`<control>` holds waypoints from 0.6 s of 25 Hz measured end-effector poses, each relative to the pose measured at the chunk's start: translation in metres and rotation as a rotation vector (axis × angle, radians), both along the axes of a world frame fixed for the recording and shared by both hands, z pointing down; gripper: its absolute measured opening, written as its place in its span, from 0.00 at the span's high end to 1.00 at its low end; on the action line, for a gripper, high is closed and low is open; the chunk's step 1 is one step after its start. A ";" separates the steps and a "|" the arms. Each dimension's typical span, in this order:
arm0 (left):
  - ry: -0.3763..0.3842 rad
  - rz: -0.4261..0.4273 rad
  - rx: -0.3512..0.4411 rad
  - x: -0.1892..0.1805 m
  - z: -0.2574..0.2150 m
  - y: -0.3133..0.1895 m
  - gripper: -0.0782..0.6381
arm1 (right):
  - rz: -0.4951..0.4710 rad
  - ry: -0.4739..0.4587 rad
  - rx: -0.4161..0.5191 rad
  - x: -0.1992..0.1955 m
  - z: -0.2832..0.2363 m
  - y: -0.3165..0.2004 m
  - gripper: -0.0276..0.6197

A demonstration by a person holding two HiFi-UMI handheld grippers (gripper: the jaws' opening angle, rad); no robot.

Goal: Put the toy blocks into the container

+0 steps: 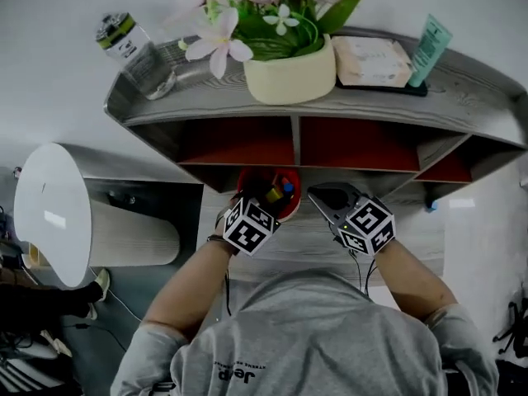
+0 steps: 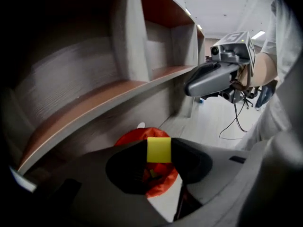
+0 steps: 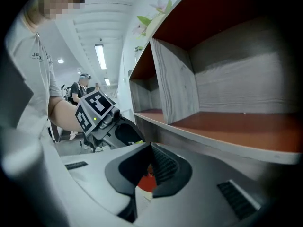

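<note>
Left gripper (image 2: 159,150) is pinching a yellow square block (image 2: 159,149) at its fingertips, over a round red container (image 2: 162,179). Right gripper (image 3: 149,145) is sitting closed.

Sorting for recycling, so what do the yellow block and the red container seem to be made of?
Yellow block: plastic or painted wood, can't tell which; flat, even, matte colour and crisp edges. Red container: probably plastic; thin wall, uniform bright red.
</note>
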State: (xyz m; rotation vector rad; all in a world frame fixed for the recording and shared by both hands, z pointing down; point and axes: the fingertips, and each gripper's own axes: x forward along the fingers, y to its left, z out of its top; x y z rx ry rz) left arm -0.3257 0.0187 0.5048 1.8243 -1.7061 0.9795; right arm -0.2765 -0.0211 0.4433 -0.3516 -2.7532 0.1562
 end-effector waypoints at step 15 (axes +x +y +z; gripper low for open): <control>0.026 -0.035 0.070 -0.045 -0.005 0.022 0.55 | -0.014 0.033 0.043 -0.037 -0.002 0.031 0.96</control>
